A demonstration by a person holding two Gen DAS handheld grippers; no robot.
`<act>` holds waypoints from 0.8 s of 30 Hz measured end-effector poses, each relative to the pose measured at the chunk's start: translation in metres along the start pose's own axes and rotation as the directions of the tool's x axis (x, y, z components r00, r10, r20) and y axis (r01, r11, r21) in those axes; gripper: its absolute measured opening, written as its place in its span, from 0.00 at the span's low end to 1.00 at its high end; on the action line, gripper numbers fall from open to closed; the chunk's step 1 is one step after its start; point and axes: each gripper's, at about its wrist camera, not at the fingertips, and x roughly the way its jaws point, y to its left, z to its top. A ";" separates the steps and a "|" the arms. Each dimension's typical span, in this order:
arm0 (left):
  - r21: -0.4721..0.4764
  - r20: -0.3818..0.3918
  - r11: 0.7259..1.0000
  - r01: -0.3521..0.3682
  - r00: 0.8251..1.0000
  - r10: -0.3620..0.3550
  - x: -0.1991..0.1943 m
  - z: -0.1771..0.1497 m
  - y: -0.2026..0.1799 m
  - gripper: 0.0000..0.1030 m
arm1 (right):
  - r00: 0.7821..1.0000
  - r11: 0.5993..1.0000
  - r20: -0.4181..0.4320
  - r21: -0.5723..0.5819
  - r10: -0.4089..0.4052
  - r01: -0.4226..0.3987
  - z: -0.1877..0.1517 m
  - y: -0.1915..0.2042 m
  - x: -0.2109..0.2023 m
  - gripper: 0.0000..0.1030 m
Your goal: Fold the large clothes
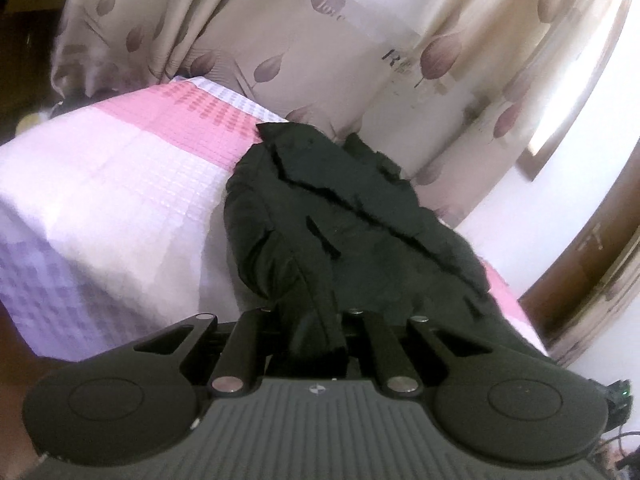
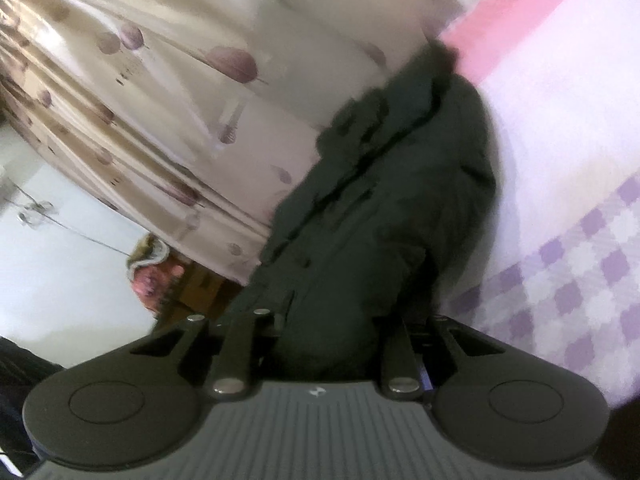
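The left hand-held gripper (image 1: 316, 320) is pinching a fold of the black coat (image 1: 340, 216), the dark cloth running down between its fingers and bunching right at the gripper's mouth. From there the coat is stretching away across the bed (image 1: 100, 200), lying on the bedspread near its far edge, with a ragged open front seam showing along its length and a puffy sleeve bulging on the left side. The bedspread is showing pink, white and lilac checks, and behind it a cream curtain (image 1: 280, 40) printed with mauve leaf shapes is hanging. Bright window light is washing out the right side of this view.

The right hand-held gripper (image 2: 320, 328) is likewise gripping the black coat (image 2: 380, 200), with a thick bundle of the dark fabric filling the gap between its fingers. In this blurred view the coat is reaching upward and away from the gripper, lying beside the bed (image 2: 560, 160) cover's pink band and lilac checks on the right. The same leaf-patterned curtain (image 2: 160, 80) is filling the left and top. Lower left, a pink and brown bundle of cloth (image 2: 152, 272) is sitting against a pale wall; what it is cannot be told.
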 end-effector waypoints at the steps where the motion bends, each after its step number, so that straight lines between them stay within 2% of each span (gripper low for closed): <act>1: -0.003 0.001 1.000 0.010 1.000 -0.010 -0.005 -0.001 -0.002 0.10 | 1.000 1.000 0.005 0.006 0.015 -0.015 -0.001 0.002 -0.003 0.20; 8: -0.017 0.017 0.998 0.061 0.998 -0.061 -0.039 -0.005 -0.013 0.10 | 0.997 0.997 0.024 0.043 0.070 -0.071 -0.010 0.021 -0.031 0.20; 13: -0.031 0.087 0.994 0.103 0.991 -0.100 -0.056 0.002 -0.023 0.10 | 0.988 0.987 0.078 0.077 0.136 -0.142 -0.010 0.032 -0.048 0.21; 18: -0.025 0.136 0.992 0.124 0.983 -0.120 -0.057 0.017 -0.043 0.10 | 0.979 0.982 0.118 0.062 0.169 -0.177 0.007 0.043 -0.052 0.21; 24: -0.033 0.185 0.988 0.152 0.972 -0.143 -0.048 0.043 -0.058 0.10 | 0.970 0.979 0.145 0.022 0.195 -0.201 0.034 0.058 -0.037 0.21</act>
